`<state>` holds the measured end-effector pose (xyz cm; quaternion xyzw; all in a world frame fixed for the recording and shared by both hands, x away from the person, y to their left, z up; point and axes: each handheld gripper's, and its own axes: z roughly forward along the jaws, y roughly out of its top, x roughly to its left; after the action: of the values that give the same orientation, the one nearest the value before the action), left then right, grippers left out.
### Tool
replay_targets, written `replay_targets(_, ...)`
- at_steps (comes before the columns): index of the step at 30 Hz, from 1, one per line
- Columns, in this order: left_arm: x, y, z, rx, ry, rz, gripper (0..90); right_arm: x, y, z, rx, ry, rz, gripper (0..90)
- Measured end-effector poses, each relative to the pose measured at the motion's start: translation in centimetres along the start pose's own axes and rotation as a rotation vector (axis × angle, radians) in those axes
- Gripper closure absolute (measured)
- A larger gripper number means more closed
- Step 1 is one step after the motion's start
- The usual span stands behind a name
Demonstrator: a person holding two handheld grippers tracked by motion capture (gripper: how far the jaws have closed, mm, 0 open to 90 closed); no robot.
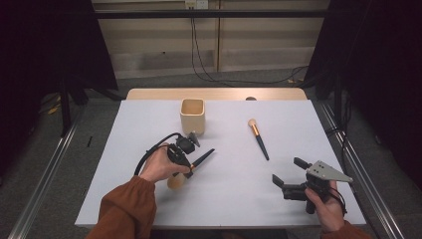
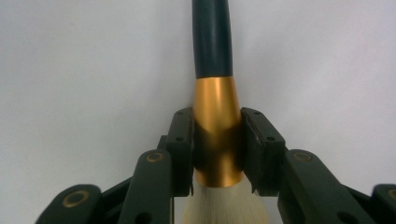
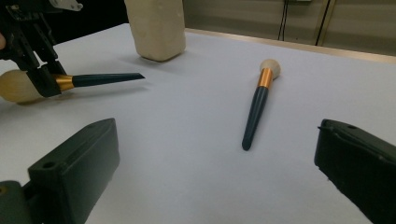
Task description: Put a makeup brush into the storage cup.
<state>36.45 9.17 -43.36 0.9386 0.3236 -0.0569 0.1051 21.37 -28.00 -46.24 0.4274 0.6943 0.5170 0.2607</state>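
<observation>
A white table (image 1: pixel 149 199) bears a beige cup (image 1: pixel 192 115) and a dark-handled brush (image 1: pixel 258 138).

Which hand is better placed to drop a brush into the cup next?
Left. Its hand-held gripper is already shut on a brush at the gold ferrule, close to the cup. The right hand-held gripper is open, holds nothing, and sits short of the other brush.
</observation>
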Motion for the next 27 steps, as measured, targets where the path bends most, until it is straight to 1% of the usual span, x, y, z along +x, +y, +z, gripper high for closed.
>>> replay_targets(1, 0.1, -0.1, -0.2, -0.015, 0.006, -0.007, 66.5, 0.0, 0.0, 0.0, 0.0, 0.0, 0.0, 0.0)
replay_targets(2, 0.2, -0.2, -0.4, -0.038, -0.003, -0.018, 66.4, 0.0, 0.0, 0.0, 0.0, 0.0, 0.0, 0.0)
replay_targets(4, 0.4, -0.4, -0.8, -0.075, 0.006, -0.024, 66.5, 0.0, 0.0, 0.0, 0.001, 0.001, -0.001, 0.0)
replay_targets(6, 0.6, -0.6, -1.2, -0.127, 0.011, -0.013, 66.5, 0.0, 0.0, 0.0, 0.0, -0.001, 0.001, 0.0)
replay_targets(8, 0.8, -0.8, -1.6, -0.174, 0.018, -0.027, 66.5, 0.0, 0.0, 0.0, 0.0, -0.001, 0.001, 0.0)
replay_targets(9, 1.0, -0.9, -1.8, -0.2, 0.027, -0.024, 66.5, 0.0, 0.0, 0.0, 0.0, -0.001, 0.0, 0.0)
replay_targets(10, 1.1, -1.1, -1.9, -0.231, 0.018, -0.031, 66.5, 0.0, 0.0, 0.0, 0.0, 0.0, 0.0, 0.0)
replay_targets(11, 1.2, -1.2, -2.1, -0.243, 0.01, -0.033, 66.5, 0.0, 0.0, 0.0, 0.0, -0.001, 0.0, 0.0)
replay_targets(13, 1.2, -1.6, -2.4, -0.282, 0.007, -0.022, 66.5, 0.0, 0.0, 0.0, -0.001, -0.001, 0.002, 0.0)
replay_targets(14, 1.2, -1.8, -2.6, -0.308, 0.005, -0.022, 66.4, 0.0, 0.0, 0.0, -0.001, -0.001, 0.002, 0.0)
replay_targets(15, 1.3, -2.0, -2.7, -0.344, 0.005, -0.028, 66.5, 0.0, 0.0, 0.0, -0.001, -0.001, 0.002, 0.0)
replay_targets(17, 1.4, -2.5, -3.0, -0.411, -0.003, -0.017, 66.4, 0.0, 0.0, -0.1, 0.0, 0.0, -0.001, 0.0)
replay_targets(18, 1.5, -2.7, -3.1, -0.441, -0.003, -0.021, 66.4, 0.0, 0.0, -0.1, -0.002, 0.0, -0.003, 0.0)
replay_targets(21, 1.6, -3.3, -3.2, -0.518, 0.003, -0.026, 66.4, 0.0, 0.0, -0.1, -0.004, 0.001, 0.001, 0.0)
replay_targets(26, 1.5, -4.1, -3.2, -0.602, 0.028, -0.014, 66.4, 0.0, 0.0, -0.1, -0.004, 0.001, 0.002, 0.0)
replay_targets(27, 1.5, -4.2, -3.2, -0.612, 0.024, -0.013, 66.4, 0.0, 0.0, -0.1, -0.004, 0.001, 0.002, 0.0)
